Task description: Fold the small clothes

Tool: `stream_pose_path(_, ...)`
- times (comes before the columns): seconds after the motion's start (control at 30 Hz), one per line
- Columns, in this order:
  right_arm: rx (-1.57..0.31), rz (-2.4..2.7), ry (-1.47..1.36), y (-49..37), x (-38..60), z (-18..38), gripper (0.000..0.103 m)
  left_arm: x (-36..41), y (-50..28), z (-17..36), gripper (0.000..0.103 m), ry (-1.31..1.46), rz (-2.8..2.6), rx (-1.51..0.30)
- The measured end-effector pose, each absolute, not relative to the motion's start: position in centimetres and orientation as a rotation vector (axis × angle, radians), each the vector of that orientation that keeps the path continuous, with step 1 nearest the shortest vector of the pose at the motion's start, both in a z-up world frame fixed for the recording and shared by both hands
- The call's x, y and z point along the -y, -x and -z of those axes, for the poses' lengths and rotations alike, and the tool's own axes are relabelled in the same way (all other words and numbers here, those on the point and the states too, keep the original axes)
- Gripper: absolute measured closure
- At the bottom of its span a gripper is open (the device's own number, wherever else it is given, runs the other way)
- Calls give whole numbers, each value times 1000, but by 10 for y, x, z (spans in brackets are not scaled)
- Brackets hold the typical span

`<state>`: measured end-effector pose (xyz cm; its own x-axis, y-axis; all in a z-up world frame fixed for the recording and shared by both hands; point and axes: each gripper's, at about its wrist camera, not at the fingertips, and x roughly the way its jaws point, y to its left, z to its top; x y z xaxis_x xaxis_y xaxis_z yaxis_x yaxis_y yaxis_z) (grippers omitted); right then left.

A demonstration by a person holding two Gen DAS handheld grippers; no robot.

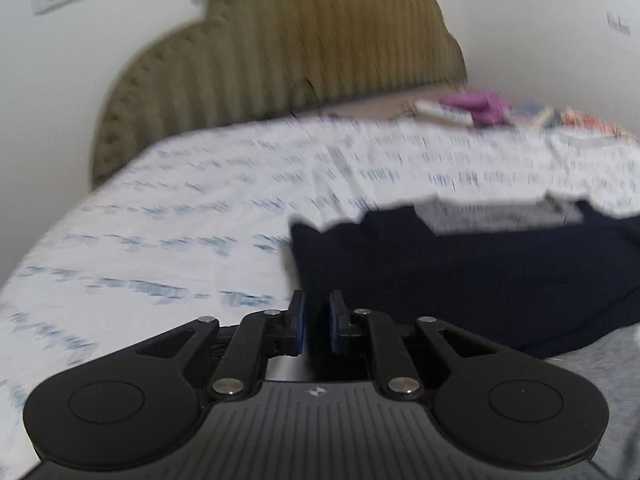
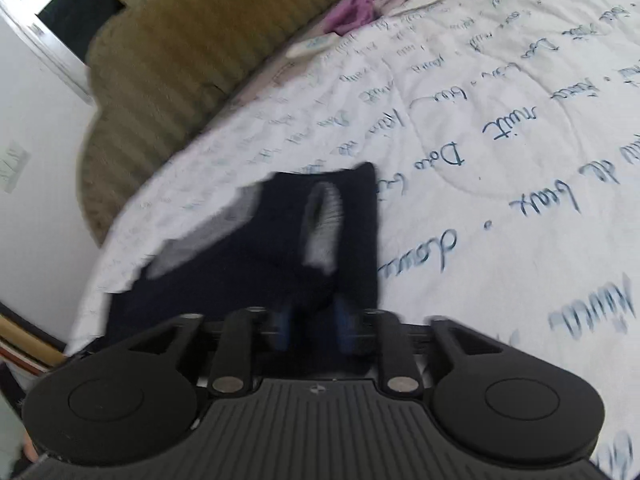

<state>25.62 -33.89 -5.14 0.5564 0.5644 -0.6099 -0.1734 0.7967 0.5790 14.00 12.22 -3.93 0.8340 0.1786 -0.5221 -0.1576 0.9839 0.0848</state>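
Observation:
A small dark navy garment [image 1: 460, 264] with grey trim lies on the white bedspread with blue script [image 1: 180, 216]. My left gripper [image 1: 318, 320] is at the garment's near left corner, its blue pads a narrow gap apart with nothing seen between them. In the right wrist view my right gripper [image 2: 316, 320] has a bunched fold of the navy garment [image 2: 248, 264] between its blue pads, with a grey striped part [image 2: 324, 228] just ahead. Both views are motion-blurred.
An olive ribbed headboard cushion [image 1: 288, 48] stands at the bed's far edge. A purple cloth [image 2: 356, 6], a white remote [image 2: 312, 46] and several small items lie near it. A white wall [image 1: 80, 60] is to the left. Grey fabric [image 1: 600, 364] lies near right.

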Motion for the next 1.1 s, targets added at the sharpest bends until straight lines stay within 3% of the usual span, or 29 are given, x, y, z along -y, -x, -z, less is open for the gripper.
stream_pose_path(0.03, -857, -484, -485, -240, 343, 43, 50, -130, -122, 31, 85, -10, -199, -514)
stream_pose_path(0.1, -835, -538, -487, -204, 353, 31, 41, -149, -79, 18, 64, 94, -241, -441)
stream_pose_path(0.13, -837, -567, -501, -184, 359, 28, 41, -160, -54, 15, 42, 165, -247, -411)
stream_pose_path(0.17, -849, -591, -520, -165, 366, 28, 40, -170, -28, 13, 28, 235, -257, -384)
stream_pose_path(0.37, -1022, -632, -641, -55, 399, 52, 38, -203, 92, 35, 27, 524, -259, -508)
stream_pose_path(0.57, -1075, -586, -729, 2, 426, 67, 39, -196, 147, 59, 27, 594, -213, -605)
stream_pose_path(1.0, -1070, -659, -783, 45, 420, 78, 33, -198, 169, 77, 27, 1010, 143, -786)
stream_pose_path(1.1, -1067, -663, -776, 45, 417, 76, 31, -188, 164, 73, 27, 957, 148, -831)
